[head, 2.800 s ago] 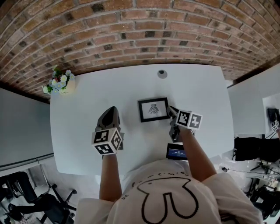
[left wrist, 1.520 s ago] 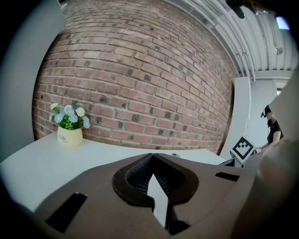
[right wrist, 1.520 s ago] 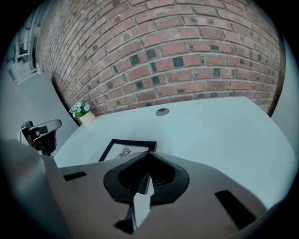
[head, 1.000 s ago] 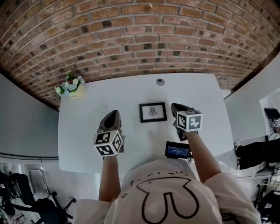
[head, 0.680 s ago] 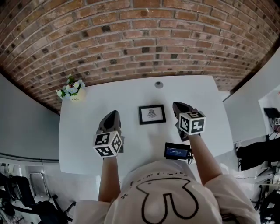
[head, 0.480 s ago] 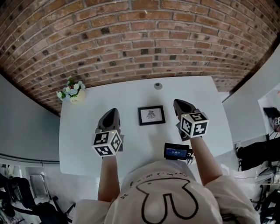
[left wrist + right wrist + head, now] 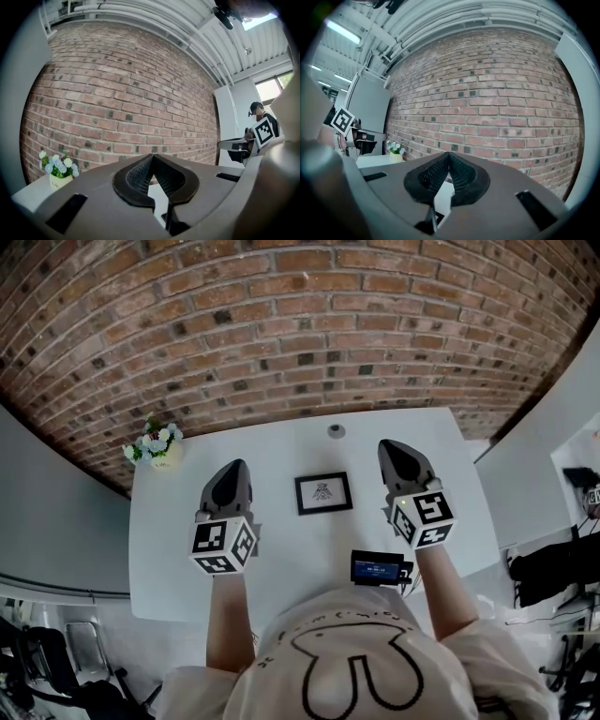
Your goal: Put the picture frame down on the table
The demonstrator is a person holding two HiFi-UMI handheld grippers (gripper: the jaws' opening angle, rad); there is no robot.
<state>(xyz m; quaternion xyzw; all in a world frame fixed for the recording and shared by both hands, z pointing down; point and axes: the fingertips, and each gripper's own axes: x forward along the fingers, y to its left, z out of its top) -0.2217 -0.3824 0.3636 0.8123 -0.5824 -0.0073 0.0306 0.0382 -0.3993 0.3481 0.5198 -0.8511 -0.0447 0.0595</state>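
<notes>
A small black picture frame (image 7: 323, 493) with a white mat and a dark drawing lies flat on the white table (image 7: 281, 451), between my two grippers. My left gripper (image 7: 231, 476) hovers to the frame's left, raised above the table, its jaws shut with nothing in them. My right gripper (image 7: 392, 454) is held to the frame's right, also shut and empty. Neither touches the frame. In the left gripper view the shut tips (image 7: 152, 157) point at the brick wall; the right gripper view shows the same, tips (image 7: 449, 154) meeting.
A small pot of flowers (image 7: 155, 443) stands at the table's back left corner. A round grey disc (image 7: 336, 431) sits near the back edge. A small black device with a lit screen (image 7: 378, 568) lies at the front edge. A brick wall (image 7: 300, 324) runs behind.
The right gripper let go of the frame's right edge and drew away to the right. Both grippers then rose and tilted up toward the wall. The frame stays flat on the table.
</notes>
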